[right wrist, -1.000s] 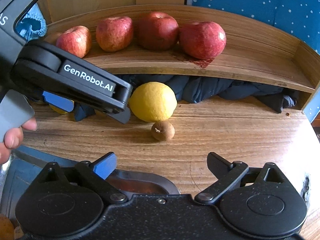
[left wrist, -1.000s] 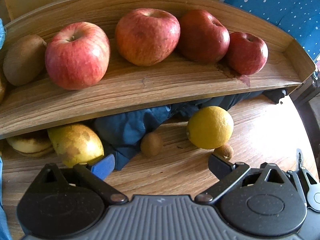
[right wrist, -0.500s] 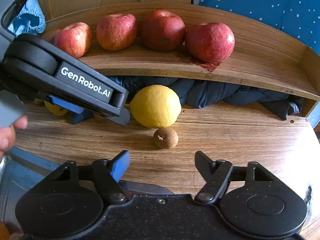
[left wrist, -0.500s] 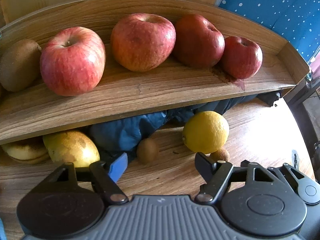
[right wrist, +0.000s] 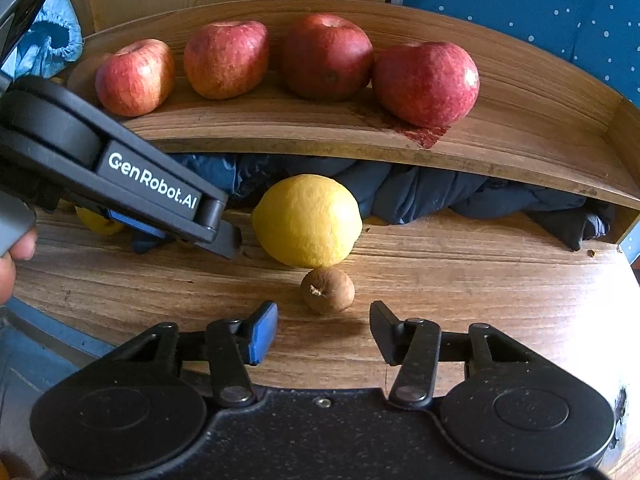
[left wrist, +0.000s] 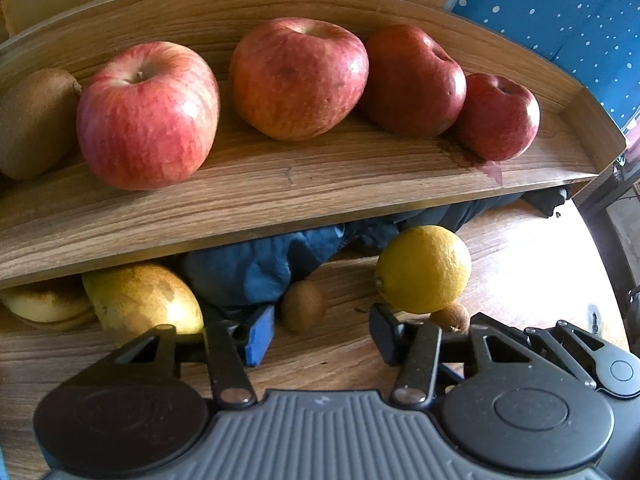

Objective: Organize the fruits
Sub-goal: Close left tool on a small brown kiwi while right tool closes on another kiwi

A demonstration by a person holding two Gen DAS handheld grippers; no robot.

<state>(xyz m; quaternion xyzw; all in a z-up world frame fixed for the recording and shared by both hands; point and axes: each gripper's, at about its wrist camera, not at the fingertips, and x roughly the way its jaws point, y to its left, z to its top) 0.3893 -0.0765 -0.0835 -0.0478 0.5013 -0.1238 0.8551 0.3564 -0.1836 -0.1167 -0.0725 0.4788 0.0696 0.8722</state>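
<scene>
A wooden shelf (right wrist: pixel 520 120) stands along the back edge of the tabletop (right wrist: pixel 460 280). Four red apples sit in a row on it: the leftmost apple (left wrist: pixel 148 116) is striped pink and red, the second apple (left wrist: pixel 298 78) is broad and blotchy, the third apple (left wrist: pixel 414 80) is dark red, and the smallest apple (left wrist: pixel 498 116) lies nearest the shelf's right end, beside a reddish stain (right wrist: pixel 420 132). A kiwi (left wrist: pixel 36 120) rests at the shelf's left end, touching the leftmost apple.

Under the shelf, dark blue cloth (right wrist: pixel 420 192) is bunched along the back of the tabletop. A lemon (right wrist: pixel 307 220) sits in front of it, near the middle of the tabletop. A small brown fruit (right wrist: pixel 328 290) lies just in front of the lemon, touching or almost touching it. In the left wrist view a second small brown fruit (left wrist: pixel 303 306) lies left of the lemon at the edge of the cloth, and a yellow pear (left wrist: pixel 144 304) and another pale yellow fruit (left wrist: pixel 44 306) sit partly under the shelf's left part.

The left gripper (left wrist: pixel 322 334) is held with its jaws apart and nothing between them, aimed at the gap between the pear and the lemon. The right gripper (right wrist: pixel 323 332) is likewise spread with nothing in it, the small brown fruit just ahead of its fingers. A person's hand (right wrist: pixel 12 256) shows at the left edge of the right wrist view.
</scene>
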